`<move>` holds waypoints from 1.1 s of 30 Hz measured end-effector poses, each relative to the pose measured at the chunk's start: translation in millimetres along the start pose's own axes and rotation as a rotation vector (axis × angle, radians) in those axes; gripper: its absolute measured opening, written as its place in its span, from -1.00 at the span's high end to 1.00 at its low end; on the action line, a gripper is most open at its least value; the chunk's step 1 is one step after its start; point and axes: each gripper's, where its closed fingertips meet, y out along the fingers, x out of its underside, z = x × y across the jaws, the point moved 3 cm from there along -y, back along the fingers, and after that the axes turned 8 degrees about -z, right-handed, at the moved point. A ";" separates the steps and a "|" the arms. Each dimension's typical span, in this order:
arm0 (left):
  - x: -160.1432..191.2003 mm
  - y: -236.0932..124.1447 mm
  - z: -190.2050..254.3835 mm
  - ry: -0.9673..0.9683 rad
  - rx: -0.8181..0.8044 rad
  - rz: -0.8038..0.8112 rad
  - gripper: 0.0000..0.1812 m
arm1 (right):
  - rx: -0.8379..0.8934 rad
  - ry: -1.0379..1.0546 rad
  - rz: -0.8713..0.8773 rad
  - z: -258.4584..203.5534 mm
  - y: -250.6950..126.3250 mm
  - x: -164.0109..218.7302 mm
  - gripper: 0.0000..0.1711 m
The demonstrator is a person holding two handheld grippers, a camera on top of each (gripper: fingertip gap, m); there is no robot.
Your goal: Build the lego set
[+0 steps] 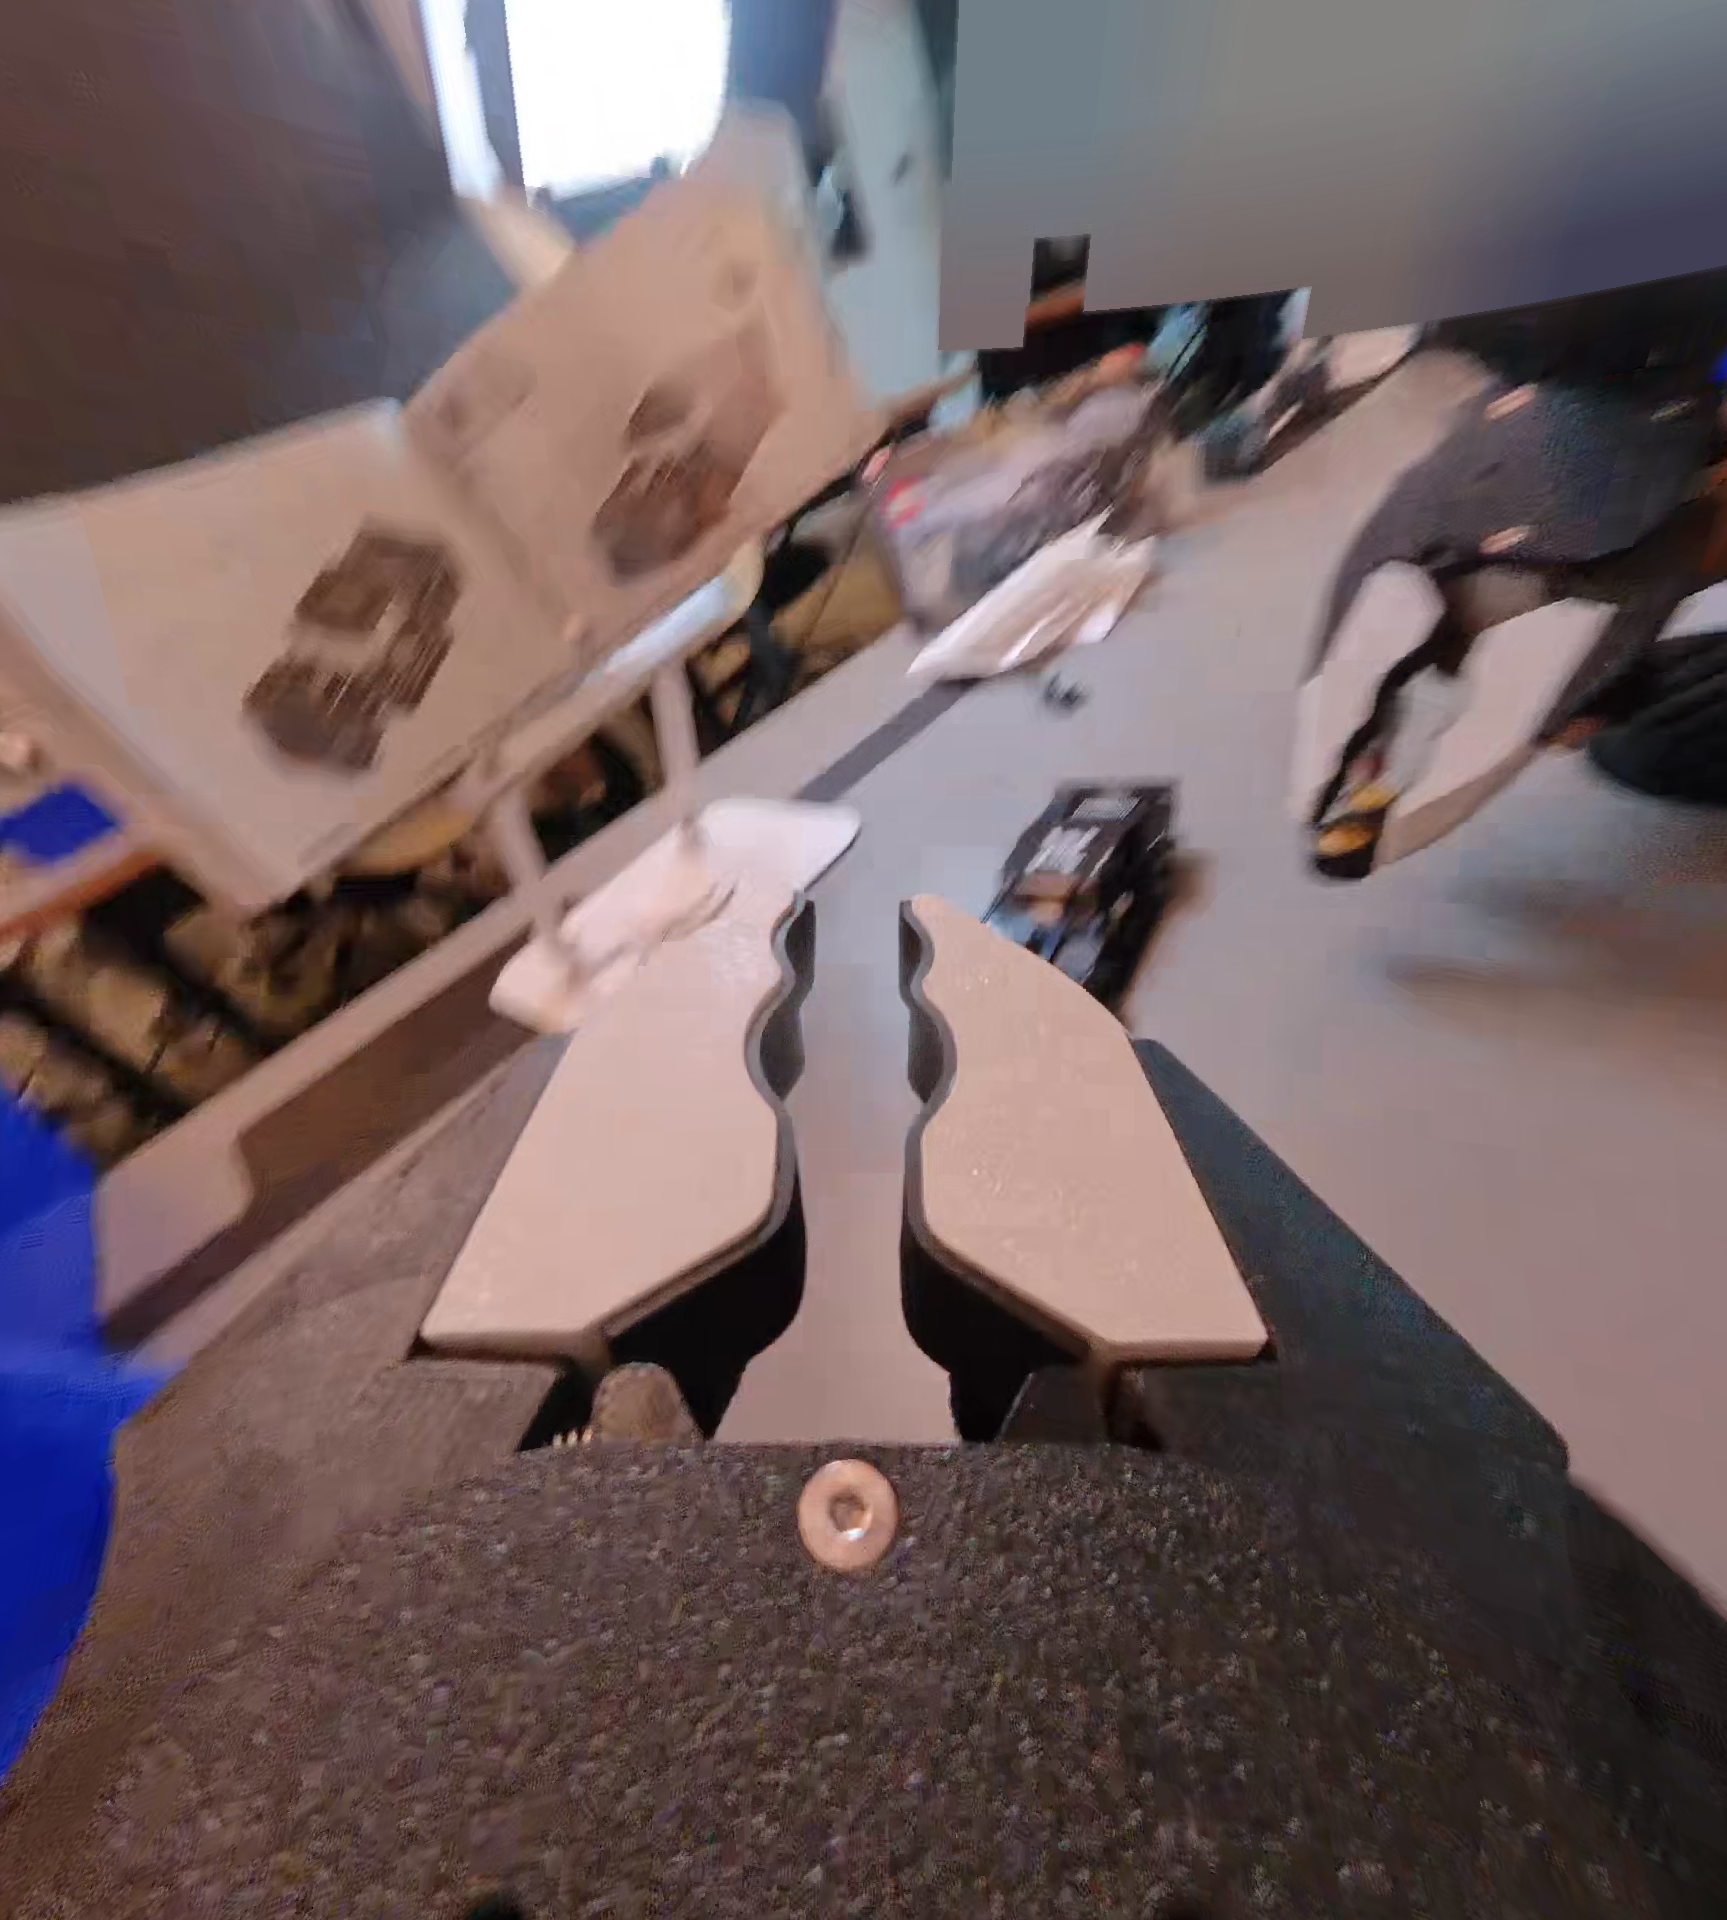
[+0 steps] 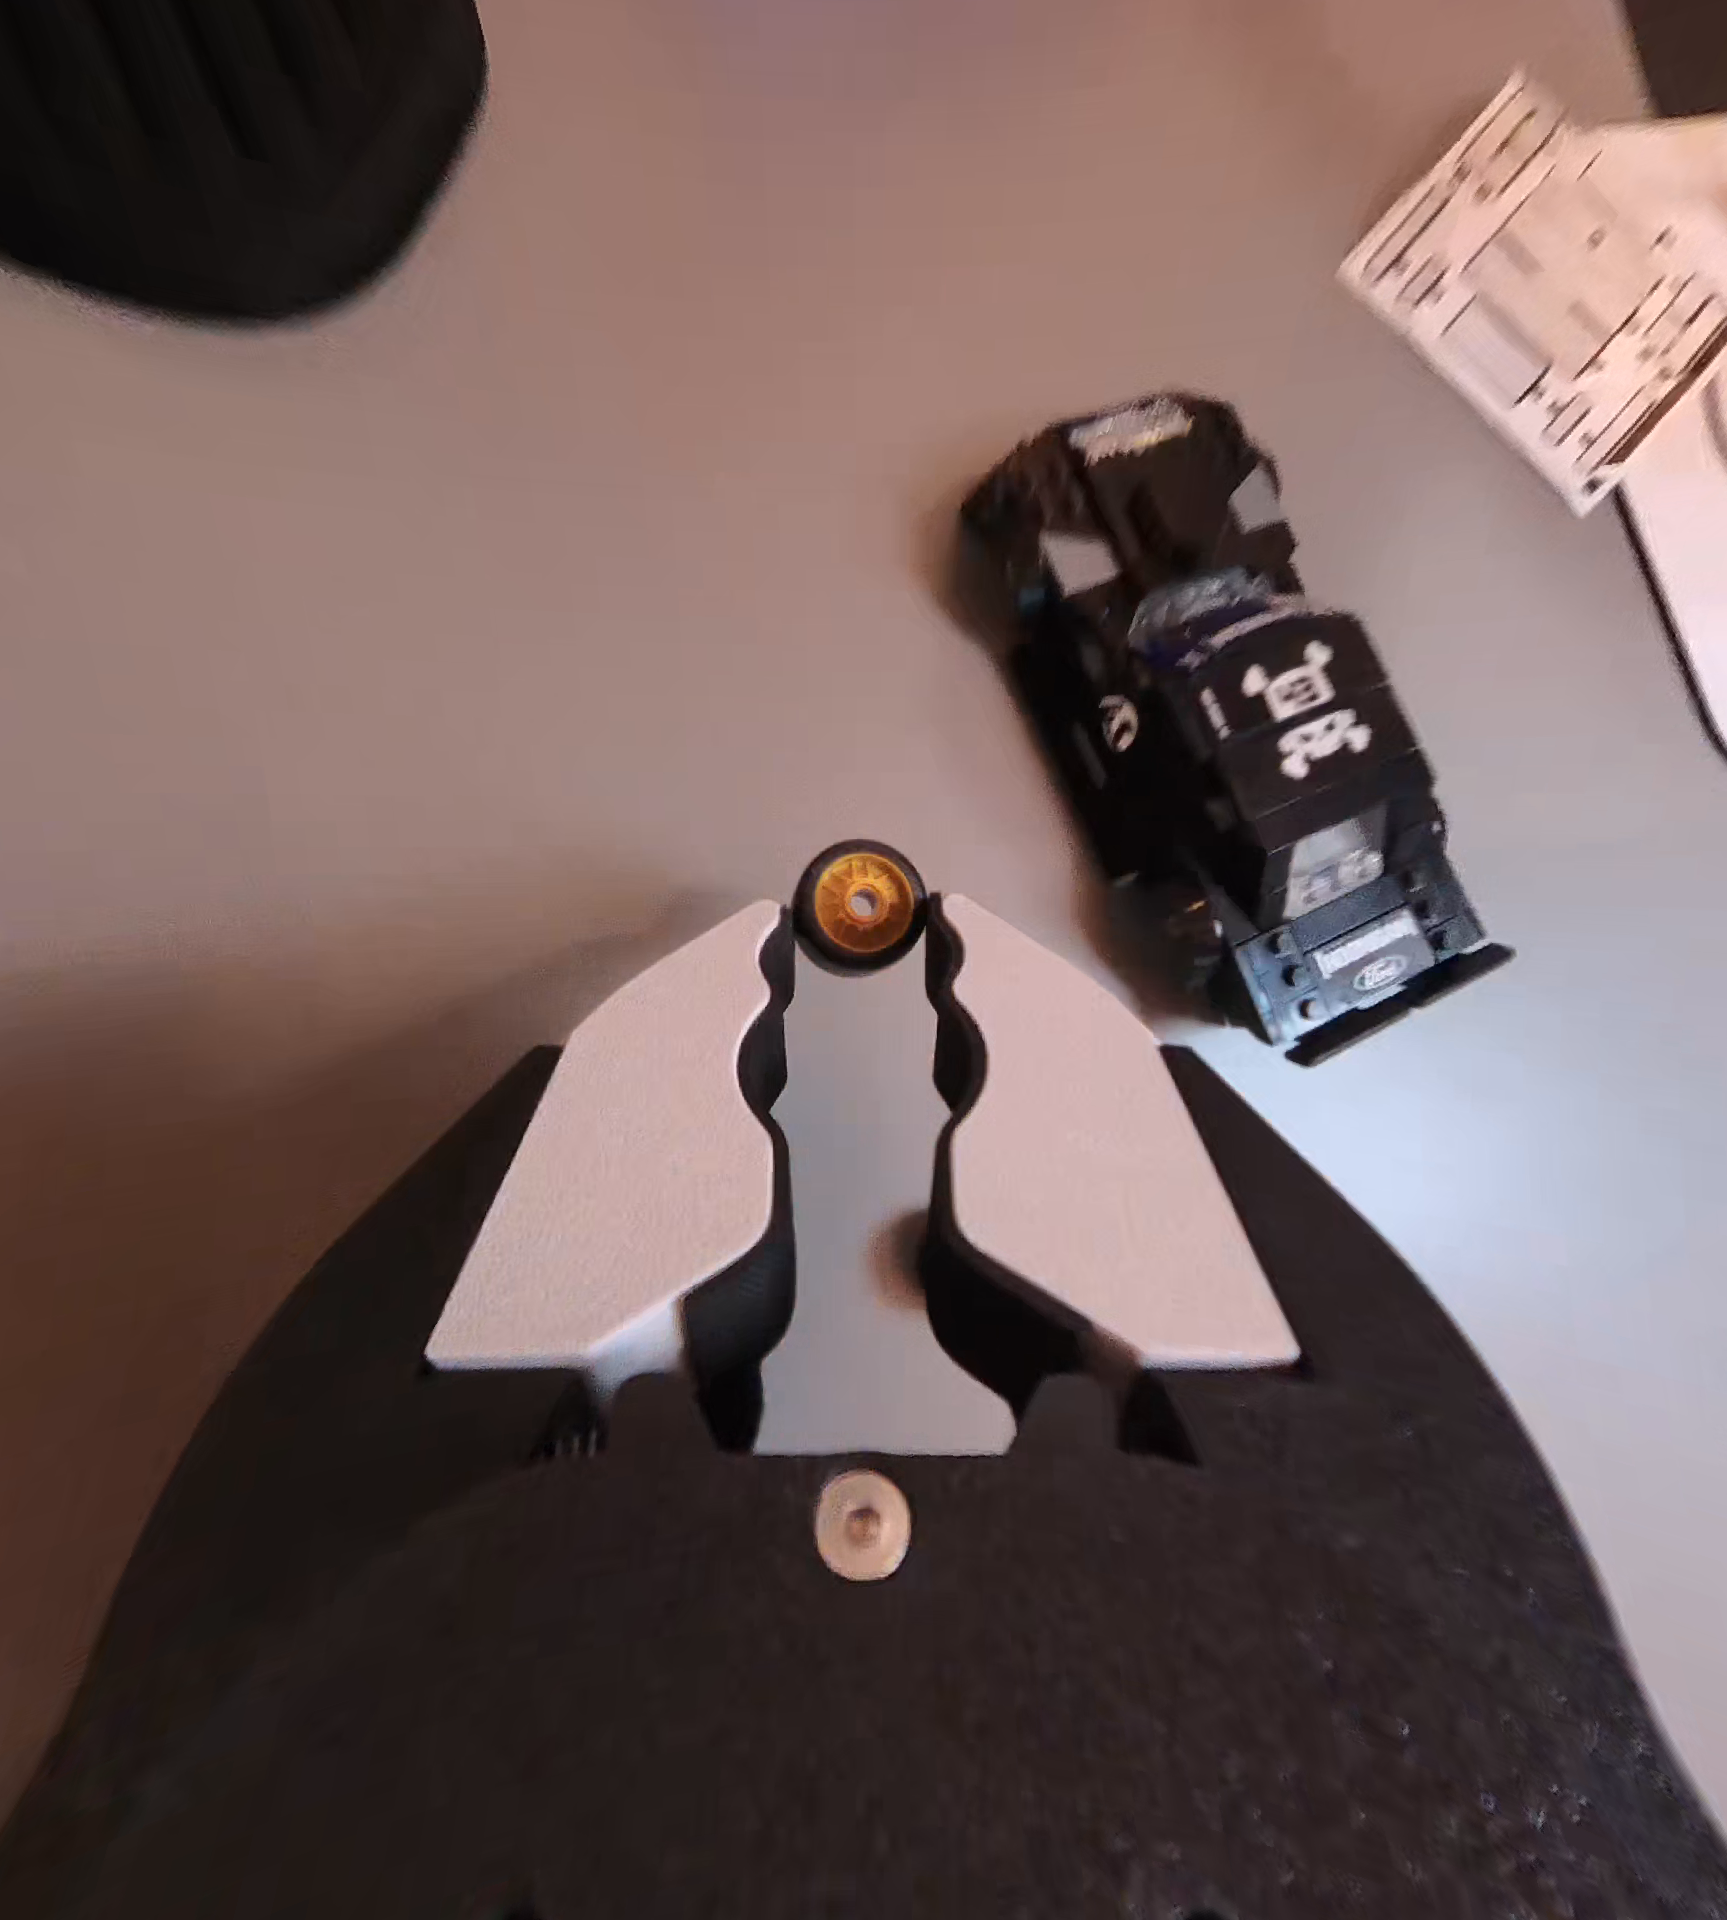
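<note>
Precariously, the right gripper (image 2: 861,914) pinches a gold-hubbed wheel (image 2: 860,907) by its tips; it could squirt out. The black car (image 2: 1243,727) sits at two o'clock on the tabletop (image 2: 526,623). The left gripper (image 1: 854,920) hangs slightly parted, empty.

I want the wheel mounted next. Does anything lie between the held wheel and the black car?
Nothing visible does. The right gripper holds the wheel, and only bare table separates it from the black car.

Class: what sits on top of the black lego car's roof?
The lego car carries white skull-and-crossbones decals on its flat black roof; nothing else rests there. Its underside is hidden. The right tongs grip a gold-hubbed wheel beside it.
</note>
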 end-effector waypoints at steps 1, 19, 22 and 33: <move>11.9 -5.2 -13.8 -0.022 -0.038 -0.070 0.81 | -0.011 -0.013 -0.029 -2.1 6.2 3.6 0.72; 134.3 -88.3 -110.7 -0.165 0.002 -0.990 0.71 | -0.014 0.155 0.162 8.4 -20.0 6.8 0.50; 154.8 -94.6 -109.7 -0.167 0.171 -1.149 0.74 | 0.029 0.171 0.193 11.6 -34.9 10.6 0.51; 203.6 -105.2 -99.5 -0.163 0.653 -1.515 0.73 | 0.058 0.258 0.259 11.8 -51.2 20.9 0.56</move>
